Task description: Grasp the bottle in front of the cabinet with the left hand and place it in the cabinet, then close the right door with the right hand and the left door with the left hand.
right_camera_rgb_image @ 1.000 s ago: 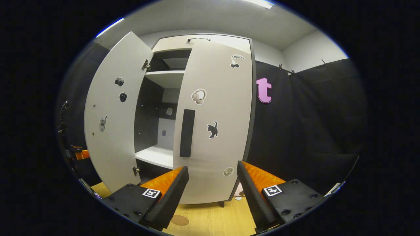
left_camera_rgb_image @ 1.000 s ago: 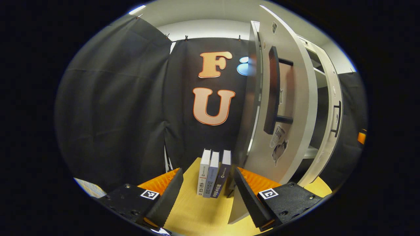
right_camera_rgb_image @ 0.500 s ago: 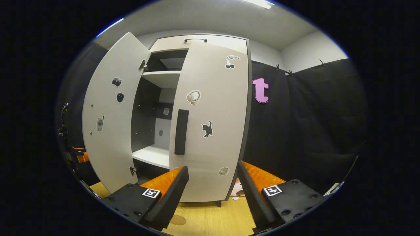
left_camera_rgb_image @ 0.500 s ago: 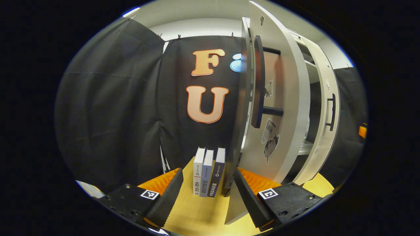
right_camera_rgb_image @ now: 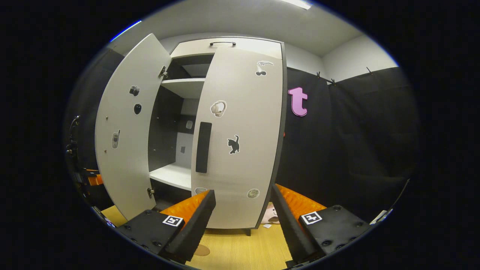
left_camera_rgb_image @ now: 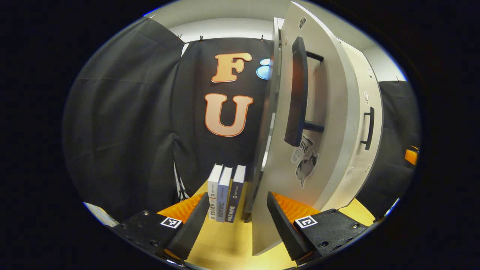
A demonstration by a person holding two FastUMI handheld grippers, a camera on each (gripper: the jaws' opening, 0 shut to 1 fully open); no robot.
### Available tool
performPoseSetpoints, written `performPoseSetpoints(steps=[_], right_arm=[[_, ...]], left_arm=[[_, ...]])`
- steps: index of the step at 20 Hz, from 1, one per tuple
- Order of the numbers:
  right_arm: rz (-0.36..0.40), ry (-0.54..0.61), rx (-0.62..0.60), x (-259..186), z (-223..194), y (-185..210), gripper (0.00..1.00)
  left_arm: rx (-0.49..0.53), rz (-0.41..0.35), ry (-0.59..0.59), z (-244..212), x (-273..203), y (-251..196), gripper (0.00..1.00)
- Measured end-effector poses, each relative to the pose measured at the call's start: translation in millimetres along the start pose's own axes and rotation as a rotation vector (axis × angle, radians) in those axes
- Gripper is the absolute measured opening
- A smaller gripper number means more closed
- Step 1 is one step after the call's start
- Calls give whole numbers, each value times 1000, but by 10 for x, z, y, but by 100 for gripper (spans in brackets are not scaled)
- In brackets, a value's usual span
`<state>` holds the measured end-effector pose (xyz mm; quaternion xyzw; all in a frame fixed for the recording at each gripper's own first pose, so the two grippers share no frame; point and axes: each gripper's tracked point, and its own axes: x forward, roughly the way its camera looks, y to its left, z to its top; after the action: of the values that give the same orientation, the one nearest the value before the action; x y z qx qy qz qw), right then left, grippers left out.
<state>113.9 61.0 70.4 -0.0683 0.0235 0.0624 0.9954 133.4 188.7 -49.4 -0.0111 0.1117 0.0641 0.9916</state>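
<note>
white cabinet (right_camera_rgb_image: 228, 45), left door (right_camera_rgb_image: 125, 127) ajar, right door (right_camera_rgb_image: 243, 142) nearly closed; left gripper (left_camera_rgb_image: 236, 221) and right gripper (right_camera_rgb_image: 243, 221) spread wide, empty.

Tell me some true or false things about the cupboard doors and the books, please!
1. Three books stand upright on the floor beside the cupboard. True.
2. Both cupboard doors are fully shut. False: the left door stands wide open.
3. A black cat sticker is on the right door. True.
4. The right gripper is squeezing the door handle. False: its jaws are open and hold nothing.
5. The left gripper holds a bottle. False: it is open and empty.
</note>
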Motion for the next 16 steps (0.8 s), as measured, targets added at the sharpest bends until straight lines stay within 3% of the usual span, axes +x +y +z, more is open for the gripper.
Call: performPoseSetpoints(steps=[4,5,6,11,15,16], right_arm=[[6,-9,-1,15,6,-135,94],[5,-13,0,16,11,-182,100],[5,-16,0,29,7,-237,94],[28,10,8,154,-38,-446,98],[17,-5,5,188,-9,-678,94],[16,-7,7,192,1,-724,98]], left_arm=[[29,-40,8,-22,54,-342,94],[42,-47,5,-23,79,-434,94],[52,-52,2,-27,93,-508,94],[64,-19,12,-74,218,-704,94],[89,-2,-7,-66,297,-830,94],[87,-5,-9,-84,316,-872,96]])
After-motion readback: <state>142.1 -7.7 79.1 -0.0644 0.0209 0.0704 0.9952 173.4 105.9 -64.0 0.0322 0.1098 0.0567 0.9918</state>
